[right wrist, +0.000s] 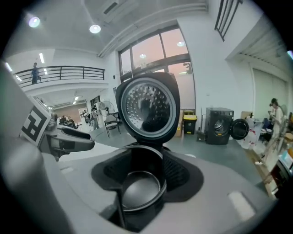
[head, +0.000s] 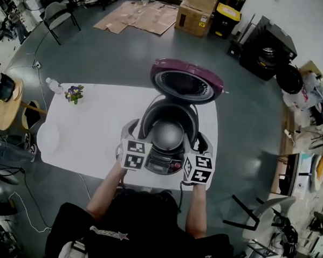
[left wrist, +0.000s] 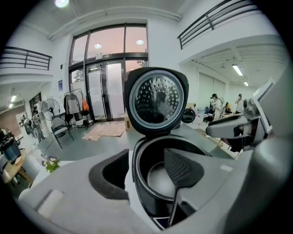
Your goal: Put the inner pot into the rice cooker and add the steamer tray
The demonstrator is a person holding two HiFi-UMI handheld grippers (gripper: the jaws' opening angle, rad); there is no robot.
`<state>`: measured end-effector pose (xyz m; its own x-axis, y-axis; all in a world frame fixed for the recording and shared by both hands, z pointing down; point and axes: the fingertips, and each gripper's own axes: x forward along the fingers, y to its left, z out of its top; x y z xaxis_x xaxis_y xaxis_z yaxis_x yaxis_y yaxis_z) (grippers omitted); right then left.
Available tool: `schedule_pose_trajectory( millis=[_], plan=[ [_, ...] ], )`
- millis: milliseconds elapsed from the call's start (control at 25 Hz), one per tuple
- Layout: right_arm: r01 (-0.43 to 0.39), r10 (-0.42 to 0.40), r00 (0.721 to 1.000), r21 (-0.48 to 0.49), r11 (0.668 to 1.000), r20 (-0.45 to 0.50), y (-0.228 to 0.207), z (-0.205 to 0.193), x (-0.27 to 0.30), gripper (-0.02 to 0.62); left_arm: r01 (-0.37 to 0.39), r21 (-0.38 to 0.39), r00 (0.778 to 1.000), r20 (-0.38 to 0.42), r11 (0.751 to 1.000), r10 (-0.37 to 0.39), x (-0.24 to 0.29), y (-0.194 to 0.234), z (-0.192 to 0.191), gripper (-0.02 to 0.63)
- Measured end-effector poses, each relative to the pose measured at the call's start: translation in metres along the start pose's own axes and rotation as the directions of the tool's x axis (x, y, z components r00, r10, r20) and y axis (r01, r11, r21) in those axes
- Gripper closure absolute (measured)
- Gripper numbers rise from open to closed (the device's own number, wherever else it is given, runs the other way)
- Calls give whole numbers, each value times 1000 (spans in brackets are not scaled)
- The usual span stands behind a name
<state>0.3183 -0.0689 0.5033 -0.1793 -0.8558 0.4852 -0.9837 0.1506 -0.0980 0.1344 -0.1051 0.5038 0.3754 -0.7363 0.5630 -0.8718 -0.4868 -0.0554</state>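
The rice cooker [head: 170, 118] stands at the near edge of the white table [head: 97, 128], its purple lid [head: 186, 81] tipped up and back. The metal inner pot [head: 167, 134] sits down inside it. My left gripper [head: 130, 132] is beside the cooker's left flank and my right gripper [head: 204, 143] beside its right flank. In the left gripper view the gripper [left wrist: 146, 171] is open, with only the cooker mouth and the pot [left wrist: 158, 180] beyond. The right gripper [right wrist: 144, 176] is open too, above the pot [right wrist: 137, 192]. A white round tray-like thing [head: 47, 137] lies at the table's left end.
A water bottle [head: 54, 85] and a small pot of flowers [head: 74, 93] stand at the table's far left corner. A round wooden stool [head: 9, 104] is left of the table. Cardboard boxes [head: 197, 11] sit on the floor beyond.
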Motion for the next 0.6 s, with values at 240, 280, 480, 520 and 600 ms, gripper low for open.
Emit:
schedule_pose_trajectory(
  millis=[240, 280, 480, 520, 600],
  plan=[
    [-11, 17, 988, -37, 999, 152, 16, 27, -32, 404, 1, 4, 987, 162, 1000, -1, -35, -4, 31, 405],
    [-11, 19, 984, -46, 999, 175, 20, 31, -39, 417, 3, 6, 983, 185, 1000, -4, -42, -6, 35, 420],
    [21, 6, 965, -98, 995, 264, 31, 37, -61, 495, 18, 31, 964, 263, 999, -25, -61, -17, 40, 532],
    [25, 4, 962, -105, 994, 271, 33, 35, -63, 499, 21, 33, 961, 273, 999, -29, -63, -20, 40, 548],
    [31, 1, 960, -111, 993, 279, 37, 33, -67, 540, 26, 33, 957, 287, 999, -34, -68, -23, 39, 576]
  ],
)
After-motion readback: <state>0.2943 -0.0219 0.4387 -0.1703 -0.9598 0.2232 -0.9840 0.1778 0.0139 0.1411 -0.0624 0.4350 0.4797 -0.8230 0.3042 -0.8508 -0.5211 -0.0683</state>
